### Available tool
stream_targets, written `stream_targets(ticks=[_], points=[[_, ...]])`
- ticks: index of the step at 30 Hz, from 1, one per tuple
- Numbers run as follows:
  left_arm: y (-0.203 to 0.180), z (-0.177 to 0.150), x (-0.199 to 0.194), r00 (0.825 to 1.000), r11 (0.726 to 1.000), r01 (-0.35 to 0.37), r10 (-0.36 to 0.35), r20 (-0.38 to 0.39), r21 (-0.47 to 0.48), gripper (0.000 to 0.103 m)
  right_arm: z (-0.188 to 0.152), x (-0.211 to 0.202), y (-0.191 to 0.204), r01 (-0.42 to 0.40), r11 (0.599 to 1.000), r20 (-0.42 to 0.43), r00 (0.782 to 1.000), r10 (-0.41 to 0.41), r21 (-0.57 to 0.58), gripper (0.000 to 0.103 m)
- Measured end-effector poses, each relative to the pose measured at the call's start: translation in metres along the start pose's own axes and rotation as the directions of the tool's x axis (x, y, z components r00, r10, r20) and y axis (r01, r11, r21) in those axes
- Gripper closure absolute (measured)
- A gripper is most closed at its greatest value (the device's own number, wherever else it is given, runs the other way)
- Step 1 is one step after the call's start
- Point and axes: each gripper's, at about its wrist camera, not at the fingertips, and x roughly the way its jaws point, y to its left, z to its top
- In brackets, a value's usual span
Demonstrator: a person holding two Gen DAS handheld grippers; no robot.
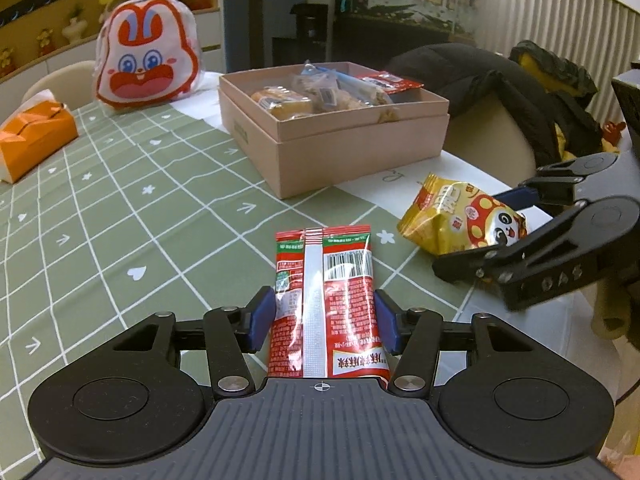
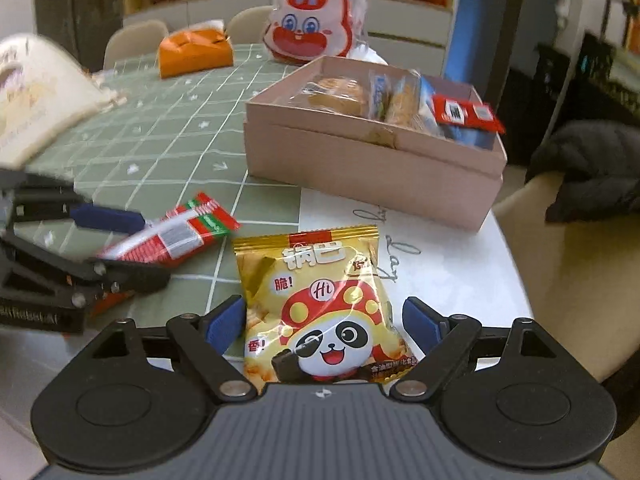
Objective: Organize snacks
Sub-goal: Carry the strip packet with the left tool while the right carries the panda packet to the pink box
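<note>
Left wrist: claw [image 1: 325,320] flanking red packet [image 1: 326,300]

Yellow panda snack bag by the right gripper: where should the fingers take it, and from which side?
Grip the yellow panda bag across its lower body, one side edge to each of the fingers. Come from the near, bottom end, as the right gripper already straddles it. It lies flat with its puffy middle narrower than the open gap.

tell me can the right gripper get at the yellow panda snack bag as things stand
Probably yes. The yellow panda snack bag already lies between the open fingers of the right gripper, with nothing on top of it. The left gripper is off to the side at the red packet.
</note>
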Motion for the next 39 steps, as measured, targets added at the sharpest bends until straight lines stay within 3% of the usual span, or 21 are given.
stream_targets(ticks=[5, 13, 15, 19, 21, 25, 28, 30, 32, 34, 36, 37, 39], points=[[-0.003, 0.0, 0.002, 1.0, 1.0, -0.008, 0.008, -0.004, 0.019, 0.042, -0.004, -0.009, -0.011, -0.021, 0.999, 0.012, 1.0, 0.021, 0.044, 0.028], [-0.005, 0.003, 0.002, 1.0, 1.0, -0.017, 0.017, -0.024, 0.017, 0.043, -0.005, -0.031, -0.02, -0.026, 1.0, 0.06, 0.998, 0.025, 0.014, 0.029], [-0.003, 0.005, 0.001, 1.0, 1.0, -0.021, 0.021, -0.014, -0.013, 0.052, -0.002, -0.04, -0.024, -0.031, 0.999, 0.088, 0.996, 0.03, 0.009, 0.029], [0.007, 0.023, -0.018, 0.998, 0.992, 0.031, -0.024, 0.058, -0.12, 0.055, 0.009, -0.064, -0.037, -0.023, 1.0, 0.164, 0.986, 0.021, 0.009, 0.03], [0.012, 0.045, -0.037, 0.988, 0.985, 0.073, -0.051, 0.144, -0.157, 0.056, 0.021, -0.081, -0.045, -0.011, 1.0, 0.222, 0.975, 0.007, 0.016, 0.03], [0.011, 0.097, -0.065, 0.95, 0.983, 0.101, -0.05, 0.309, -0.151, 0.056, 0.058, -0.113, -0.063, -0.003, 0.999, 0.355, 0.935, -0.013, 0.043, 0.03], [0.007, 0.139, -0.056, 0.924, 0.98, 0.115, -0.046, 0.379, -0.164, 0.055, 0.092, -0.119, -0.075, -0.004, 0.997, 0.404, 0.914, -0.026, 0.074, 0.03], [0.007, 0.165, -0.032, 0.916, 0.976, 0.102, -0.016, 0.4, -0.193, 0.053, 0.113, -0.114, -0.082, -0.002, 0.995, 0.415, 0.909, -0.038, 0.097, 0.03], [0.012, 0.184, 0.008, 0.925, 0.967, 0.091, 0.005, 0.379, -0.236, 0.052, 0.13, -0.106, -0.085, 0.01, 0.993, 0.432, 0.9, -0.06, 0.117, 0.03], [0.024, 0.193, 0.059, 0.96, 0.949, 0.091, -0.003, 0.279, -0.302, 0.052, 0.139, -0.1, -0.089, 0.026, 0.991, 0.444, 0.892, -0.082, 0.131, 0.03], [0.037, 0.19, 0.102, 0.986, 0.903, 0.106, -0.042, 0.16, -0.416, 0.053, 0.141, -0.093, -0.095, 0.012, 0.988, 0.429, 0.9, -0.078, 0.154, 0.03], [0.044, 0.187, 0.116, 0.988, 0.878, 0.138, -0.091, 0.124, -0.458, 0.053, 0.14, -0.089, -0.099, 0.003, 0.987, 0.418, 0.905, -0.071, 0.161, 0.03], [0.055, 0.18, 0.127, 0.976, 0.834, 0.216, -0.177, 0.125, -0.508, 0.052, 0.135, -0.081, -0.103, 0.018, 0.988, 0.404, 0.912, -0.078, 0.15, 0.03]])
